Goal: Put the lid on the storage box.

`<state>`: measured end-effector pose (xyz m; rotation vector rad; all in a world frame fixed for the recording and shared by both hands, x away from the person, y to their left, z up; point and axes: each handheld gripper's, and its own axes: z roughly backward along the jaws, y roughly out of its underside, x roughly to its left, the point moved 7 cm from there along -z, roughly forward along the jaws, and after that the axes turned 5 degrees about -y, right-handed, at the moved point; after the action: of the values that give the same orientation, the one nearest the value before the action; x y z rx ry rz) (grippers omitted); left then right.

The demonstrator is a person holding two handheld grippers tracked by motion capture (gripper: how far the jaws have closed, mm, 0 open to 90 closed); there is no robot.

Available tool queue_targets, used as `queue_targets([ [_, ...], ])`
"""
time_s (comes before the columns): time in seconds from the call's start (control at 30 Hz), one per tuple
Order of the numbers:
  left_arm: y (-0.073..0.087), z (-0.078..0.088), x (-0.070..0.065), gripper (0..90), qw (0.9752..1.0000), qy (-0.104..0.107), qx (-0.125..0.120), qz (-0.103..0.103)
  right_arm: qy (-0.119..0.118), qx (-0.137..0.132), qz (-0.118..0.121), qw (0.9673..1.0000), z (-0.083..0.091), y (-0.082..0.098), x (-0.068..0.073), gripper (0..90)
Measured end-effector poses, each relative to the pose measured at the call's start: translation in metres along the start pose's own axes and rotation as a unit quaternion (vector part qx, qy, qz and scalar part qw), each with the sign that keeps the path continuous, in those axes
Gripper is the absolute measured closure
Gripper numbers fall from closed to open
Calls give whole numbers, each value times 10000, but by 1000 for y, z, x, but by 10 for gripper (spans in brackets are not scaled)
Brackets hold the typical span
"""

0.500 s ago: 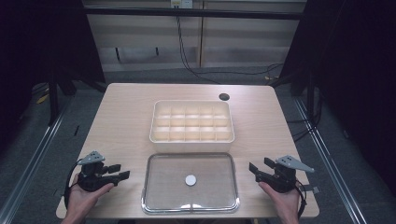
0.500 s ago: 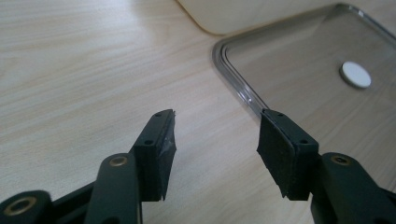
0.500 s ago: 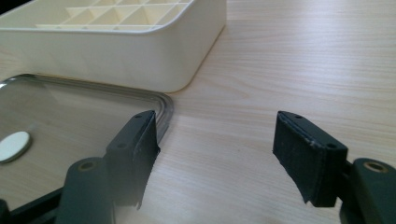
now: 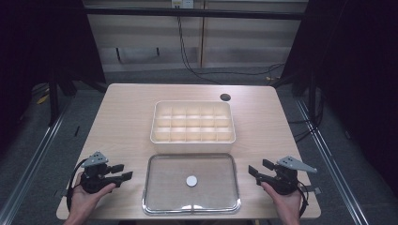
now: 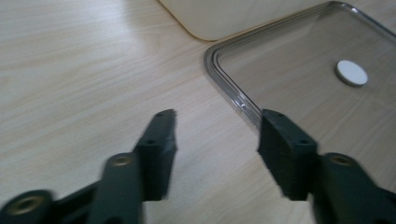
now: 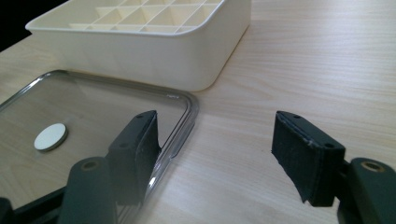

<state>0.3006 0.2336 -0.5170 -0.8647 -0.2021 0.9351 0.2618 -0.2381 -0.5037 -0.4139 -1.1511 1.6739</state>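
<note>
A cream box [image 4: 192, 123] divided into several compartments stands at the table's middle. In front of it lies a clear flat lid [image 4: 159, 187] with a small white disc [image 4: 191, 180] at its centre. My left gripper [image 4: 123, 171] rests open just left of the lid, held by a hand. My right gripper [image 4: 257, 167] is open just right of the lid. In the left gripper view the gripper [image 5: 217, 121] has bare wood between its jaws, beside the lid's rim [image 5: 229, 88] and the disc [image 5: 351, 73]. In the right gripper view the gripper [image 6: 215, 126] straddles the lid's corner [image 6: 187, 107], with nothing gripped, and the box [image 6: 154, 51] stands behind.
The wooden table [image 4: 122, 122] has a small dark round hole [image 4: 225, 97] at its back right. Beyond the table are dark floor, metal rails and hanging cables. Bare wood lies to the left and right of the box.
</note>
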Motion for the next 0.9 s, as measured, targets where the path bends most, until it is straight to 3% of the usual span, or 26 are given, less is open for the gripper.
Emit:
queue_targets([
  [0.07, 0, 0, 0, 421, 10000, 50, 13, 8, -38, 68, 24, 10000, -1, 0, 2, 320],
  [0.13, 0, 0, -1, 375, 9999, 55, 78, 35, -167, 336, 38, 9993, -6, 3, 8, 340],
  [0.3, -3, 0, -5, 350, 9998, 137, 91, 147, -239, 380, 27, 9990, -9, -1, 16, 346],
  [0.43, -5, 2, -8, 358, 9999, 100, 57, 106, -268, 422, -64, 9987, -11, -5, 20, 342],
  [0.6, -11, 2, -13, 357, 10000, -15, -2, 24, -454, 685, 85, 9966, -20, -11, 29, 340],
  [0.63, -13, 1, -15, 357, 10000, 3, -28, 80, -454, 685, 85, 9966, -20, -11, 29, 340],
  [0.73, -19, -1, -19, 357, 10000, 34, -28, -9, -504, 833, 126, 9952, -29, -16, 34, 340],
  [0.83, -26, -10, -20, 338, 10000, 84, 49, 6, -592, 879, 151, 9943, -32, -23, 37, 355],
  [0.9, -29, -16, -19, 342, 9999, -53, 101, -97, -603, 885, 143, 9942, -35, -29, 37, 383],
])
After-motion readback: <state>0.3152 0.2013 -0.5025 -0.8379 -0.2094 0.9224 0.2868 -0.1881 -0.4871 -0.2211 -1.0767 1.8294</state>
